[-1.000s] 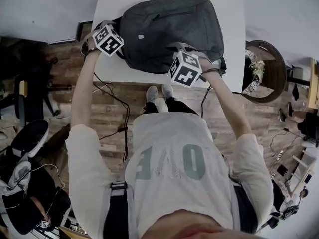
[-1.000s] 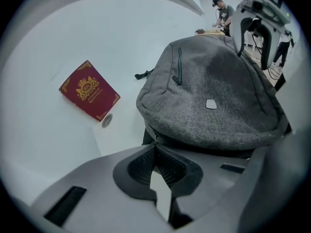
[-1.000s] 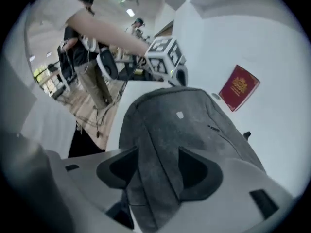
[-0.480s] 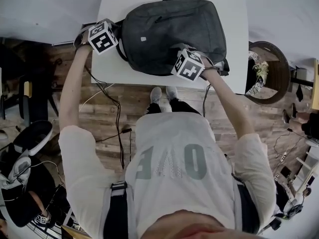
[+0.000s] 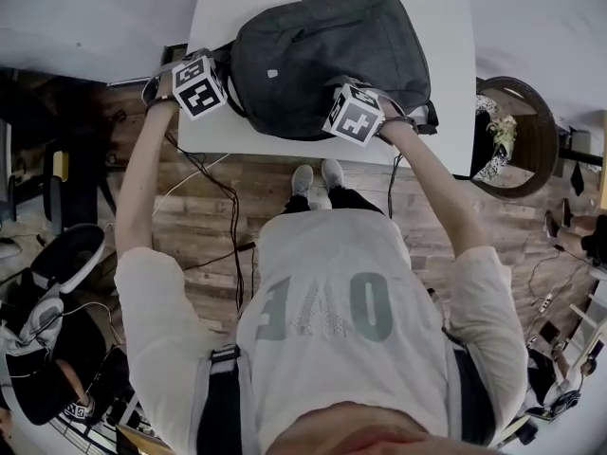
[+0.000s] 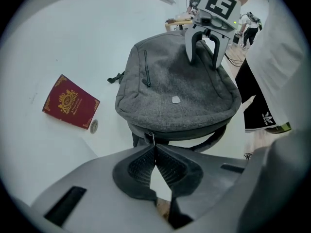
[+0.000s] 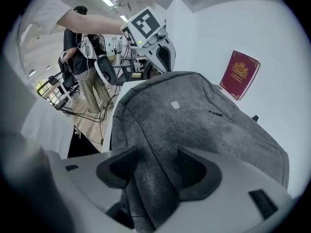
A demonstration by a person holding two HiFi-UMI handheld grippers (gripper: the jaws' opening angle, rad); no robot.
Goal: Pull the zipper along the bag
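Head view: grey backpack (image 5: 322,60) flat on white table (image 5: 450,27), 1 gripper at each of the 2 corners nearest the person.
Left gripper view: left gripper (image 6: 154,147) at the bag's near edge, aimed steeply down, opp. gripper visible across the bag.
Left jaws: closed tight, pads together. Metal zipper pull (image 6: 152,138) sits right at the tips, prob. pinched there, tab too small to be sure.
Zipper: on the bag's side seam, just under the top panel, at the left-gripper corner.
Right gripper view: right gripper (image 7: 158,166) on the other near corner, also aimed steeply down.
Right jaws: fairly wide, clamped on a raised fold of the grey fabric, pads pressing on both sides of it.
Top panel: short pocket zip and 1 small pale badge, both clear of the grippers.
On table: passport (image 6: 70,102), dark red w/ gold crest, lying flat, near the bag but apart from it. Small round disc (image 6: 94,126) just beside its corner.
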